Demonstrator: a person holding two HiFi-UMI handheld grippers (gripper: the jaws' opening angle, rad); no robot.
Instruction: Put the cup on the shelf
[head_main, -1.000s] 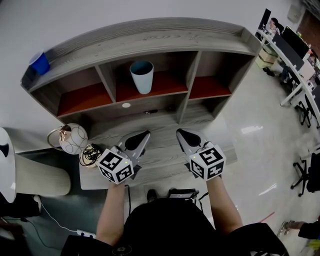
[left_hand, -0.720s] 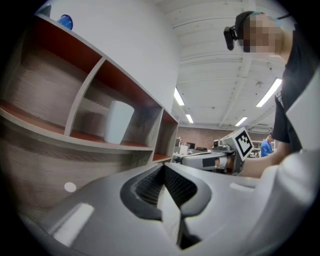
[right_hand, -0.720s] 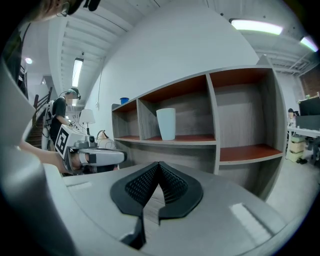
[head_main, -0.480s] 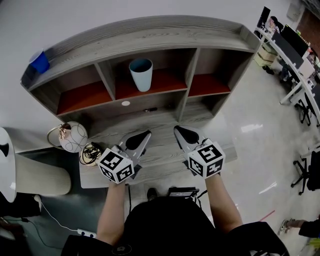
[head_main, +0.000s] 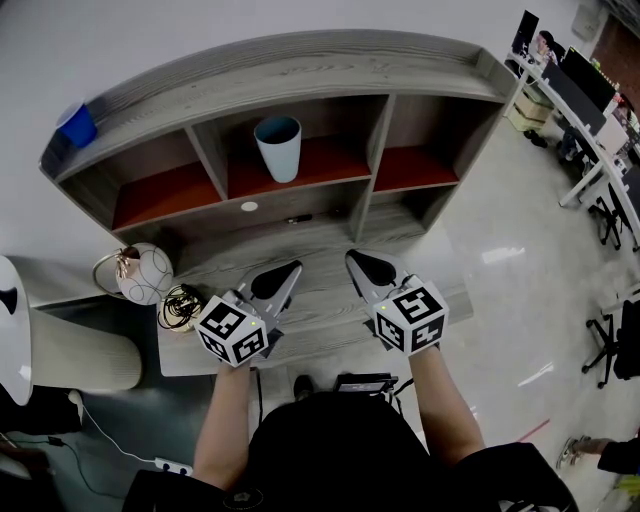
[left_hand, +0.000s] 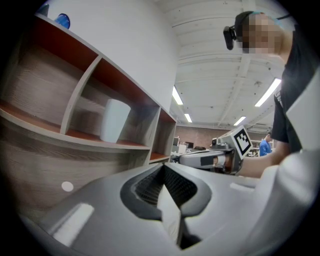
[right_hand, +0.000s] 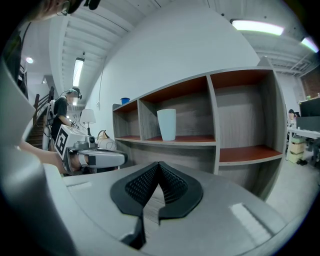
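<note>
head view: a grey wooden shelf unit with red-brown boards stands at the back of a grey worktop against a white wall. it has three open compartments in a row, and the pale blue cup stands upright on the board of the middle one, mouth up, apart from both side walls. a small blue container sits on the top of the shelf unit at its left end. the left gripper and the right gripper are held side by side over the worktop, well short of the cup, their tips pointing towards the shelf. at the worktop's left end lie a round white ornament and a coil of cable. office desks with monitors stand far off at the right

left gripper view: the fingers are pressed together along their ribbed pads with nothing between them. beyond them the cup shows in the middle compartment, and the right gripper is level at the right

right gripper view: these fingers are closed on each other too, and empty. the cup stands in the middle compartment straight ahead, the left gripper is at the left, and a white table lamp is behind it
</note>
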